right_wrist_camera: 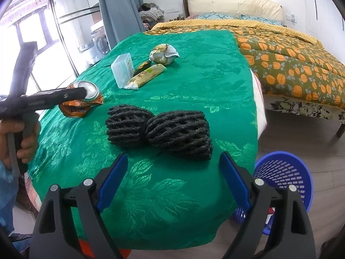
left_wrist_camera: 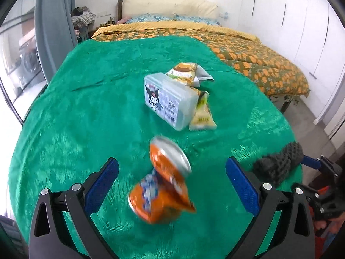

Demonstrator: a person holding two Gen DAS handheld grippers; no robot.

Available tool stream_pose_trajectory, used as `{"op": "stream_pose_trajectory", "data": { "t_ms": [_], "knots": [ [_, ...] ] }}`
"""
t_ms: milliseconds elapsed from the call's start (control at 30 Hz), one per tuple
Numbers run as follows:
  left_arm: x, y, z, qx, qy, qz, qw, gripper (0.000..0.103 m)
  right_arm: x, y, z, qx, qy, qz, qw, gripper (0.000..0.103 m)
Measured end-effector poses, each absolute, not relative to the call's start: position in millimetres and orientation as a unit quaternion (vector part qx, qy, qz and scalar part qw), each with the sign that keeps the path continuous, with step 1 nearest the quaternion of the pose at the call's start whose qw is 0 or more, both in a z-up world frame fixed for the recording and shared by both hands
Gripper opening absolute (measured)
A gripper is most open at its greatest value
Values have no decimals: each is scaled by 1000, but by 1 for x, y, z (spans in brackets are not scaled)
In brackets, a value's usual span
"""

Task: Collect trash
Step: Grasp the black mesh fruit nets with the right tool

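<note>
Left tongs stand wide apart above the crushed orange can, which lies on the green cloth of the tabletop, blurred between the blue pads and touched by neither. Beyond the can sits a pale plastic box with snack wrappers just behind and beside it. Right of the can lies the black mesh bundle; the right tongs hover just short of it, jaws apart, nothing between them. A blue basket stands on the floor, right of the bundle.
</note>
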State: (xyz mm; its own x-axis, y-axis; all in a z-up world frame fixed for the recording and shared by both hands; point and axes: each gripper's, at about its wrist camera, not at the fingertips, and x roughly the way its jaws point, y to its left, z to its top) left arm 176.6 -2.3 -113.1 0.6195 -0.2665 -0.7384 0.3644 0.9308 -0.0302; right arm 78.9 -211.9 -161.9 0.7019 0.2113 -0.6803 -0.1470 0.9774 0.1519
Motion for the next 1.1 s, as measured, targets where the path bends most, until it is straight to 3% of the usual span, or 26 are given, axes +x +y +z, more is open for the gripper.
{"op": "stream_pose_trajectory", "data": {
  "t_ms": [33,133,167,233,433,700,867,1100],
  "knots": [
    [182,-2,-113,61,403,-176,896,91,78,-212,-161,43,372,97,922,85],
    [192,5,-117,43,431,-185,882,44,76,-213,-158,41,366,96,925,85],
    [193,13,-118,23,438,-193,878,36,74,-214,-157,41,364,95,926,85],
    [191,29,-115,-15,439,-202,875,34,72,-216,-156,42,362,95,926,84],
    [168,77,-110,-61,427,-189,882,35,71,-220,-155,46,360,94,927,85],
    [138,88,-119,-40,422,-223,878,52,72,-211,-159,37,365,99,925,85],
    [137,76,-125,-6,421,-232,877,70,69,-206,-160,33,365,100,925,84],
    [145,59,-139,28,439,-247,863,81,67,-211,-160,36,364,95,926,85]
  ]
}}
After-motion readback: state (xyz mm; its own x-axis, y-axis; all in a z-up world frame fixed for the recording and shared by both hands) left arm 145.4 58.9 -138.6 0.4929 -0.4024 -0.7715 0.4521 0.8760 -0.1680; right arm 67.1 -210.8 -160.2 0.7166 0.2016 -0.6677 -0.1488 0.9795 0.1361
